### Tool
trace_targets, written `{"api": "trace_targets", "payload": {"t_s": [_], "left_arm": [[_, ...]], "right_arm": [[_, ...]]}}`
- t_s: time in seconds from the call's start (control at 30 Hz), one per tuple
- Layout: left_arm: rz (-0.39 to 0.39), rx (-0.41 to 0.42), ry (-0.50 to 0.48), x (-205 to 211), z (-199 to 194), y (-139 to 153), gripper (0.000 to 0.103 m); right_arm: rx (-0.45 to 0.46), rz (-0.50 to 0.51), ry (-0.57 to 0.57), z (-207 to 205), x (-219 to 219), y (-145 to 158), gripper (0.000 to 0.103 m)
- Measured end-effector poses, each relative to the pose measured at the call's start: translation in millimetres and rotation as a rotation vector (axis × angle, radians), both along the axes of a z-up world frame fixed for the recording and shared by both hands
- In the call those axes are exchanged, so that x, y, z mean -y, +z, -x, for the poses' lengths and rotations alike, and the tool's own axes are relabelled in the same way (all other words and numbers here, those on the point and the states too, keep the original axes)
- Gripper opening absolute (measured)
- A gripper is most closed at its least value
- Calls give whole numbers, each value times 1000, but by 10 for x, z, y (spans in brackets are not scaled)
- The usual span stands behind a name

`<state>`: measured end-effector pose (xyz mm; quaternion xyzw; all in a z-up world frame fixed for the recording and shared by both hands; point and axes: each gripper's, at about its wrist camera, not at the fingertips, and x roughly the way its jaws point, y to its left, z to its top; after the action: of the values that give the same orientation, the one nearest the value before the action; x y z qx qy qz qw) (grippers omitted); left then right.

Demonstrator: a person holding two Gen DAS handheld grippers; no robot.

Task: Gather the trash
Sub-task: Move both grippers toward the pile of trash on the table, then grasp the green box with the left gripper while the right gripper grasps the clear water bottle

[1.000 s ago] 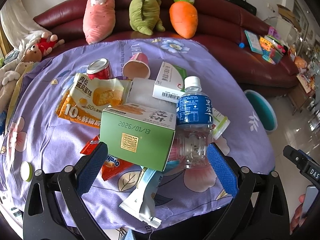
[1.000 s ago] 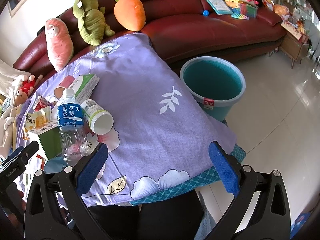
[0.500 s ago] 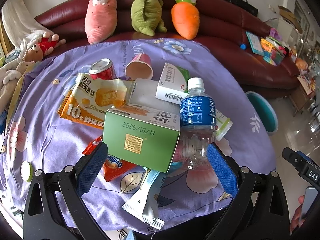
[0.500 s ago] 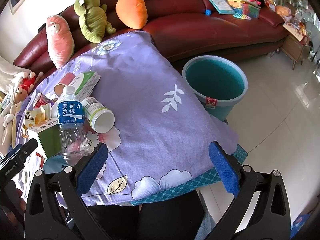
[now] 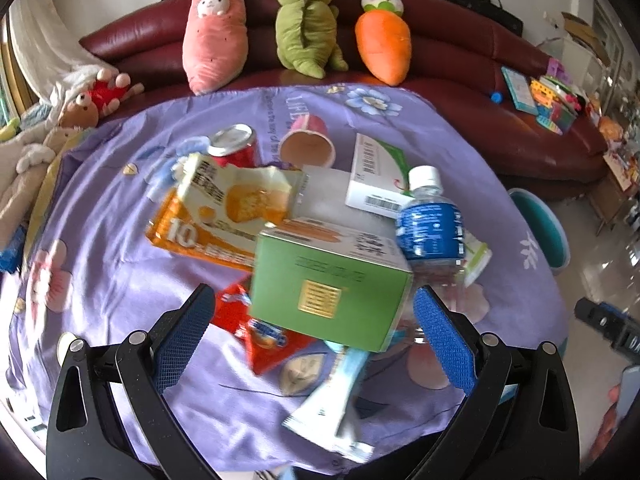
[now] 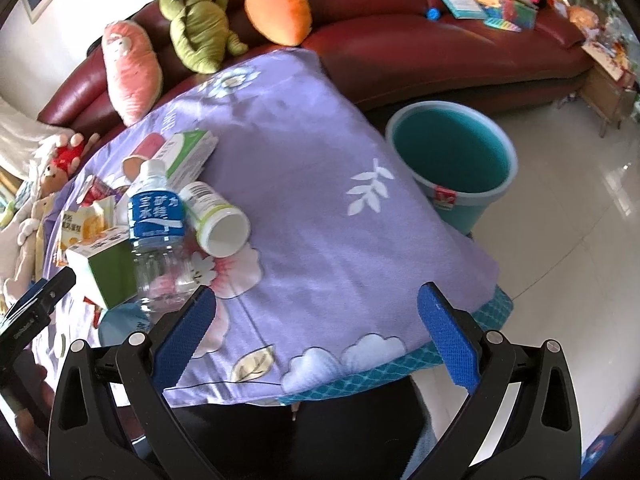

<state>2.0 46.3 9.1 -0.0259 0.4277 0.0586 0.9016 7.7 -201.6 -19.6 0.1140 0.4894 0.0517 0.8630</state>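
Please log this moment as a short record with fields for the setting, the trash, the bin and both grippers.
setting: table under a purple floral cloth, dark red sofa behind
trash pile: green cardboard box, clear water bottle with blue label, white open-mouthed jar on its side, orange snack bag, red can, pink paper cup
bin: teal plastic bucket on the floor beside the table, nothing visible inside
left gripper: open, facing the green box
right gripper: open, empty

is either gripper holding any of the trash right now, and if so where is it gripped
Nothing is held. The left gripper is open in front of the green box, its pads clear of it. The right gripper is open over the purple tablecloth.
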Motion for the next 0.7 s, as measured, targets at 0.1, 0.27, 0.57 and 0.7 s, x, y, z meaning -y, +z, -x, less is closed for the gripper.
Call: {"api": "trace_targets", "payload": {"t_s": [0.1, 0.27, 0.57, 0.7], "left_arm": [[-12, -6, -24, -99, 28, -28, 99], [47, -5, -84, -182, 113, -97, 99], [8, -34, -212, 157, -68, -267, 99], [15, -46, -213, 78, -161, -320, 99]], "right_arm": [[-14, -33, 49, -97, -132, 25, 97], [-24, -84, 125, -222, -390, 58, 97], [-53, -111, 121, -303, -446, 22, 92], [-60, -106, 127, -340, -452, 13, 92]]}}
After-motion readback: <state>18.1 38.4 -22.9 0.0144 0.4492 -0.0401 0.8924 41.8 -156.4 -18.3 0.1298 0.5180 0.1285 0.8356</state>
